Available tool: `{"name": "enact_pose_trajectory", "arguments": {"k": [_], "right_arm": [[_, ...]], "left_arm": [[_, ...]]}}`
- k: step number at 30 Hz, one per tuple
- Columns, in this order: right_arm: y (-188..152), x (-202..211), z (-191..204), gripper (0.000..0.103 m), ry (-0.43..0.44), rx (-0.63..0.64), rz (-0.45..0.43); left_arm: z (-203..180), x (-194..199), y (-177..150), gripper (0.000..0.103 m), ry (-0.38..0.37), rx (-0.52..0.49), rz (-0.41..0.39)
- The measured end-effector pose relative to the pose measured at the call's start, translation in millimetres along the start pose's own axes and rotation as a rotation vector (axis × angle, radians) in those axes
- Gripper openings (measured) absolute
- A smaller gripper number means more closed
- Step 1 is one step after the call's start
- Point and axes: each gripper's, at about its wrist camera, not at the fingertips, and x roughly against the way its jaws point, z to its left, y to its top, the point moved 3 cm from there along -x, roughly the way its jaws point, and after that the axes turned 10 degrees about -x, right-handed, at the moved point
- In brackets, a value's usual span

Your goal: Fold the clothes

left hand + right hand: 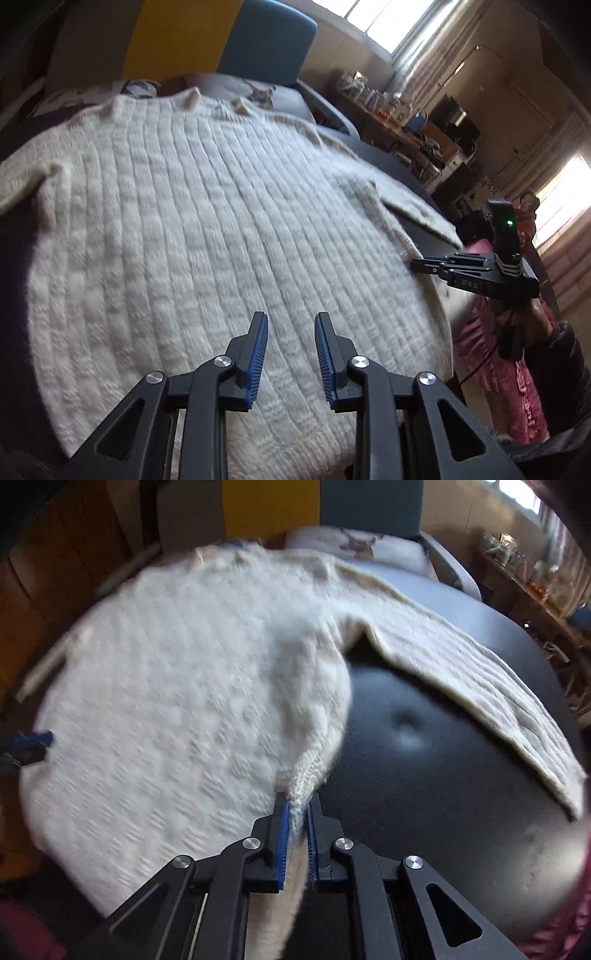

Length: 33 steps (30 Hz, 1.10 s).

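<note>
sweater [207,206]: 1 | tools: 2, left tool [291,325], right tool [296,805] | table [424,760]: 1 | chair [266,44]: 1

A cream, rib-knit sweater [207,206] lay spread flat over a dark round table [424,760], its body covering most of the left and near part of the top. Its neckline lay at the far edge. One sleeve [461,686] stretched out to the right across the bare tabletop. The near right corner of the hem [306,775] was bunched and lifted off the surface.
</note>
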Motion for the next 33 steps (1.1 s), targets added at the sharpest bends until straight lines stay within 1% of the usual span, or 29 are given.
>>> {"name": "enact_pose_trajectory", "arguments": {"k": [1, 3, 4, 6, 7, 9, 10, 12, 14, 15, 16, 17, 18, 19, 20, 21, 23, 25, 26, 28, 31, 32, 33], "right_arm": [[9.2, 5.7, 1.6, 0.011, 0.031, -0.020, -0.038], [21.7, -2.2, 7.3, 0.012, 0.091, -0.057, -0.049], [28.0, -6.1, 10.1, 0.013, 0.120, -0.076, -0.054], [40.3, -14.0, 15.7, 0.014, 0.179, -0.113, -0.064], [39.9, -25.4, 16.8, 0.014, 0.161, -0.124, -0.035], [26.2, -40.6, 15.2, 0.013, 0.102, -0.111, 0.025], [21.2, -35.5, 14.5, 0.013, 0.095, -0.096, 0.003], [5.5, -27.5, 9.8, 0.013, 0.009, -0.059, 0.024], [-11.9, -20.1, -5.3, 0.024, -0.009, -0.082, 0.029], [-20.5, -16.5, -12.9, 0.026, -0.018, -0.093, 0.032], [-29.1, -12.8, -20.5, 0.027, -0.026, -0.106, 0.035], [-32.9, -9.2, -27.4, 0.029, 0.012, -0.153, 0.034], [-36.7, -5.6, -34.2, 0.034, 0.049, -0.199, 0.034], [-37.8, -2.1, -37.1, 0.037, 0.070, -0.230, 0.036], [-38.8, 1.4, -39.9, 0.041, 0.090, -0.261, 0.038], [-36.9, 9.0, -39.1, 0.041, 0.105, -0.264, 0.012], [-26.7, 29.9, -33.3, 0.042, 0.142, -0.246, -0.074], [-12.3, 41.7, -20.8, 0.044, 0.173, -0.205, -0.142], [-6.4, 41.3, -14.1, 0.044, 0.197, -0.182, -0.157], [6.3, 27.1, 4.0, 0.044, 0.264, -0.142, -0.139], [-1.4, -8.2, 15.2, 0.046, 0.214, -0.092, -0.067], [-12.9, -24.6, 10.1, 0.047, 0.157, -0.105, 0.003], [-22.1, -25.9, 7.9, 0.047, 0.168, -0.109, -0.032]], "left_arm": [[3.3, -1.6, 4.8, 0.028, 0.017, 0.002, -0.001], [10.4, -12.8, 9.4, 0.028, 0.084, 0.000, 0.019], [13.7, -18.8, 8.5, 0.028, 0.105, 0.001, 0.034], [18.2, -28.4, 1.9, 0.028, 0.121, 0.000, 0.064], [18.5, -31.6, -3.1, 0.028, 0.124, -0.008, 0.074], [18.1, -34.7, -12.9, 0.027, 0.129, -0.029, 0.086], [18.1, -33.4, -15.7, 0.027, 0.126, -0.036, 0.084], [20.1, -32.1, -18.7, 0.027, 0.113, -0.035, 0.086], [23.2, -31.5, -19.5, 0.027, 0.096, -0.027, 0.092], [25.7, -32.2, -16.8, 0.027, 0.086, -0.014, 0.103], [27.8, -33.1, -13.3, 0.027, 0.079, -0.002, 0.113], [29.1, -33.3, -9.5, 0.028, 0.076, 0.007, 0.123], [30.2, -32.9, -6.0, 0.028, 0.075, 0.013, 0.131], [29.9, -32.4, -2.4, 0.028, 0.080, 0.009, 0.137], [26.8, -31.2, 2.8, 0.028, 0.092, -0.008, 0.136], [22.9, -29.1, 8.3, 0.028, 0.095, -0.027, 0.129], [12.7, -28.8, 20.0, 0.028, 0.077, -0.054, 0.114], [0.4, -35.4, 38.5, 0.028, 0.059, -0.091, 0.100], [-5.7, -38.7, 47.7, 0.028, 0.050, -0.110, 0.093], [-21.2, -47.2, 71.0, 0.028, 0.026, -0.157, 0.076], [-53.3, -65.2, 108.4, 0.028, -0.014, -0.260, 0.063], [-65.3, -72.7, 121.1, 0.028, -0.026, -0.300, 0.061], [-76.2, -81.3, 131.2, 0.029, -0.040, -0.338, 0.064]]}}
